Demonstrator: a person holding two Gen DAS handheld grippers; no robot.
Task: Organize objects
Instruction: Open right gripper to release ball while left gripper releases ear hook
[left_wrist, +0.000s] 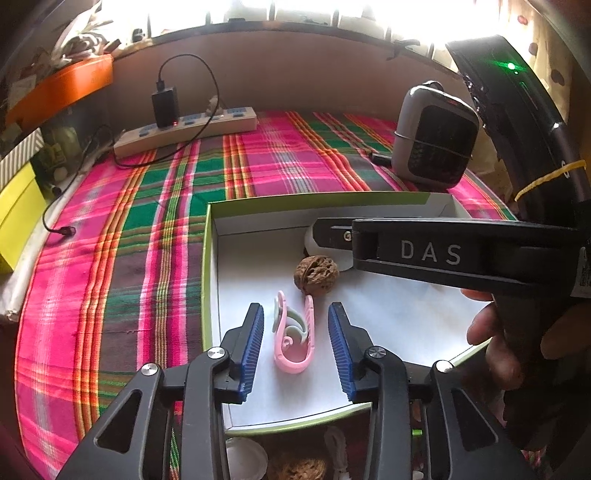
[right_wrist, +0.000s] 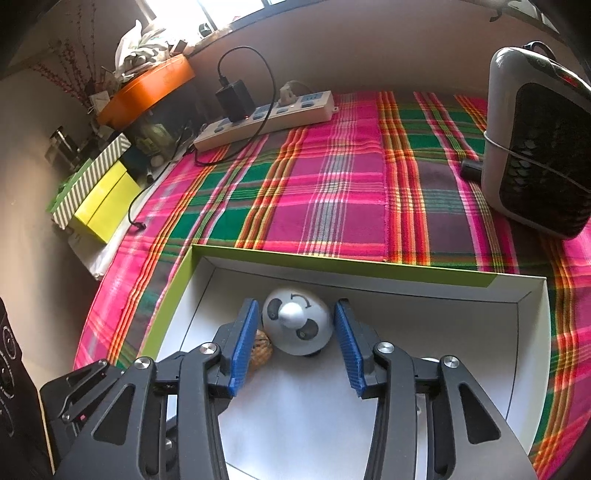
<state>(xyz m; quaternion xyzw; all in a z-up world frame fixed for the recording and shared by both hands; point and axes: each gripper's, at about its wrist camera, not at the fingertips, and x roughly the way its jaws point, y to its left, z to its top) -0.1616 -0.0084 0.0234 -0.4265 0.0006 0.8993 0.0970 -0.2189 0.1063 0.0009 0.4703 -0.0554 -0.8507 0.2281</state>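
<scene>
Pink-and-mint plastic clip (left_wrist: 295, 332): lies loose in white green-rimmed cardboard box (left_wrist: 207, 266), long axis running away between spread left gripper (left_wrist: 295, 347) pads, untouched. Brown walnut (left_wrist: 316, 275) just beyond. Right gripper (right_wrist: 295, 343), likewise spread, flanks white panda-faced dome toy (right_wrist: 297, 321).

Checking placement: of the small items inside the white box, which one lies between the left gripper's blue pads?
The pink plastic clip, untouched between the open pads of the left gripper. The brown walnut lies beyond the fingertips.

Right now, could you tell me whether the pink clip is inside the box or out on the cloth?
Inside: the pink clip lies on the white floor of the box, beside the walnut.
</scene>
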